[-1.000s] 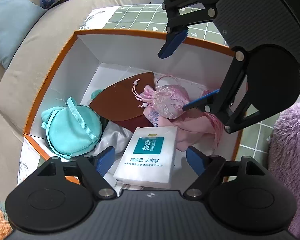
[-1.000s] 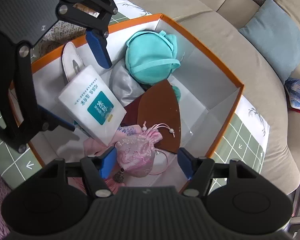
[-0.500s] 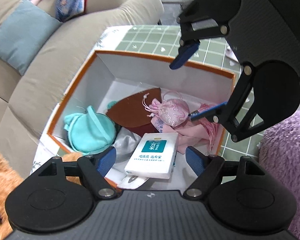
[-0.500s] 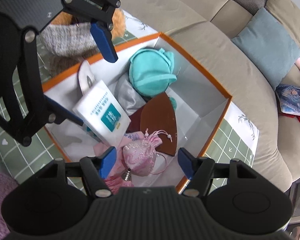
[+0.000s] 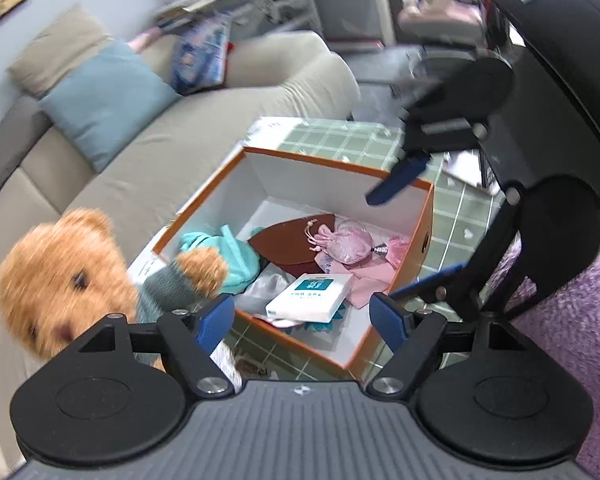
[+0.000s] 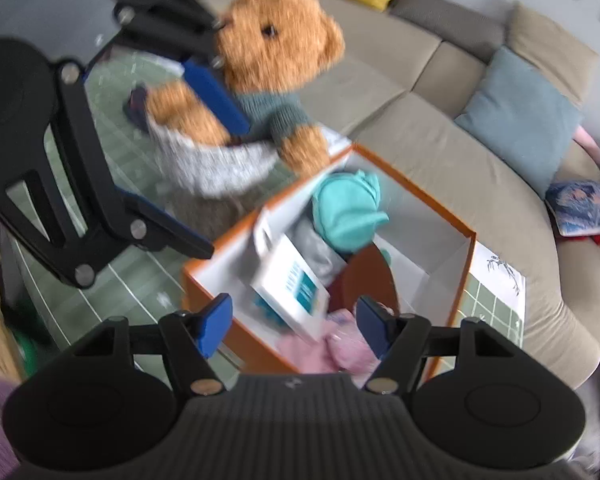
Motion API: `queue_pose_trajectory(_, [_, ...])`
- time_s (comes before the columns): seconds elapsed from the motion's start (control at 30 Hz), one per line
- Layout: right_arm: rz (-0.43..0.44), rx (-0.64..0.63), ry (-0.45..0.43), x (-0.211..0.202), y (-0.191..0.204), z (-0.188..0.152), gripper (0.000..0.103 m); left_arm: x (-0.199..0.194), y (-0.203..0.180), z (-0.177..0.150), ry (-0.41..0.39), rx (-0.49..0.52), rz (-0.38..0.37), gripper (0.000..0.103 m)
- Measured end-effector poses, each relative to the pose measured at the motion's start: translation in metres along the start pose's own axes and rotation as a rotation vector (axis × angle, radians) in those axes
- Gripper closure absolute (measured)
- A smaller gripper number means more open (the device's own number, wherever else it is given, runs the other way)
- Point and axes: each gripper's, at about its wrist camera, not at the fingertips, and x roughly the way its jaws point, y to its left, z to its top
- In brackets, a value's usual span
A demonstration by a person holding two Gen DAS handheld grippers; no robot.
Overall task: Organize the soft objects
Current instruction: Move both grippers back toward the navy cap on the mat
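Note:
An orange-rimmed white box (image 5: 332, 164) (image 6: 416, 196) stands on a green checked mat. It holds a white tissue pack (image 5: 312, 296) (image 6: 292, 288), a teal pouch (image 5: 236, 256) (image 6: 348, 212), a pink drawstring pouch (image 5: 348, 240) and a brown flat piece (image 5: 292, 240). A brown teddy bear (image 5: 56, 264) (image 6: 276, 40) in a teal sweater sits left of the box, in a grey knit basket (image 6: 212, 168). My left gripper (image 5: 302, 320) (image 6: 196, 164) hangs above the box's near edge, its jaws closing with nothing between them. My right gripper (image 6: 295, 328) (image 5: 416, 230) is open and empty over the box.
A beige sofa curves behind the box, with a blue cushion (image 5: 108, 96) (image 6: 520, 116) and a printed pillow (image 6: 584, 208) on it. A purple fluffy item (image 5: 560, 320) lies to the right of the box. Shelves and clutter fill the far background.
Both grippers have risen and drawn back from inside the box, so it looks smaller. The teddy bear has come into both views. The tissue pack stays in the box.

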Motion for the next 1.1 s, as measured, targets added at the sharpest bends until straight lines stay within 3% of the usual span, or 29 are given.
queue_pose_trajectory(0.23, [-0.033,0.173,-0.11,-0.019,0.052,0.0,0.035,-0.04,0.017,-0.048,-0.097,-0.192,0.046,0.017])
queue_pose_trajectory(0.43, [-0.055,0.326,-0.177,-0.017,0.087,0.009,0.035,-0.061,0.034,-0.099,-0.128,-0.381,0.121,0.017])
queue_pose_trajectory(0.73, [-0.032,0.366,-0.232,0.011,0.141,0.046,0.035,-0.075,0.069,-0.182,-0.132,-0.67,0.233,0.017])
queue_pose_trajectory(1.1, [0.051,0.312,-0.217,0.075,0.203,0.092,0.035,-0.091,0.117,-0.267,-0.097,-0.892,0.375,0.017])
